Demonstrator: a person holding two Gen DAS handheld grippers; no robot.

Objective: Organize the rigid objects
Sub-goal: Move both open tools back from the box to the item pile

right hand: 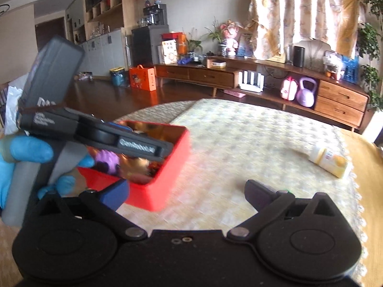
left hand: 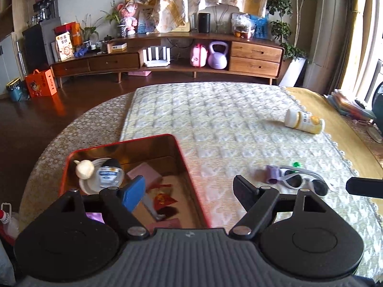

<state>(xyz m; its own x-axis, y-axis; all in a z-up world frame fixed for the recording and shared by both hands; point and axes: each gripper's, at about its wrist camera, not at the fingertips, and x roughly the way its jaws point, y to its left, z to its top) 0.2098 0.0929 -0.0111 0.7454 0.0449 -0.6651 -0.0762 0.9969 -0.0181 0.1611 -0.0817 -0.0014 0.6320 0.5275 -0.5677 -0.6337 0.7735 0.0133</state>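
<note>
Red tin [left hand: 182, 160] part-filled, lower left; both grippers gape, empty.
Next: right gripper [right hand: 186, 191] takes sunglasses [left hand: 304, 179], lower right.

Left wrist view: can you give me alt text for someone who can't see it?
The open left gripper hovers empty over the near edge of a red tin on a quilted table; the tin already holds a garlic bulb, a small jar and a pink block. Sunglasses and a lying bottle remain on the table to the right.
</note>
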